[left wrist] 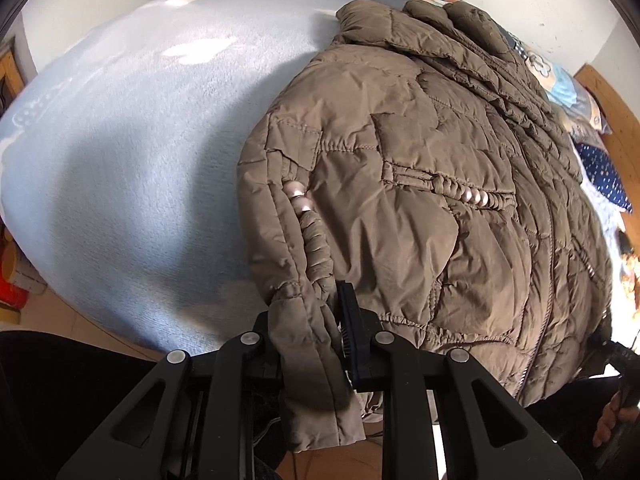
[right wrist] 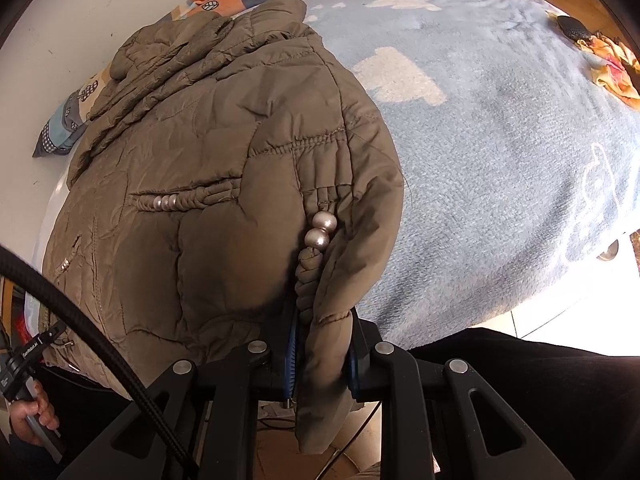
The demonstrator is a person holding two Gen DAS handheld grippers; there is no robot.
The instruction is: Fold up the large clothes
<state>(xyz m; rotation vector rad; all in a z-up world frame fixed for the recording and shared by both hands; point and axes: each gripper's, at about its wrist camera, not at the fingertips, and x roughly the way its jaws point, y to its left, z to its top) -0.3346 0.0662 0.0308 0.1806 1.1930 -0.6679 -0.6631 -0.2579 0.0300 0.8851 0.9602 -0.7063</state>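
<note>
Currently both grippers clamp cuff fabric: left gripper point(left wrist: 316, 356) and right gripper point(right wrist: 320, 360) at 6 o'clock of the puffy jacket point(left wrist: 420, 184). Soft, light, slippery shell; cuffs give firm holds.

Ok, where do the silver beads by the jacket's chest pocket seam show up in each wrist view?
Left wrist: chest beads sit right of centre on the brown jacket, at the end of a braided cord.
Right wrist: chest beads sit left of centre, on the same cord.
Shared landmark: the jacket's collar, at the top of both views.
</note>
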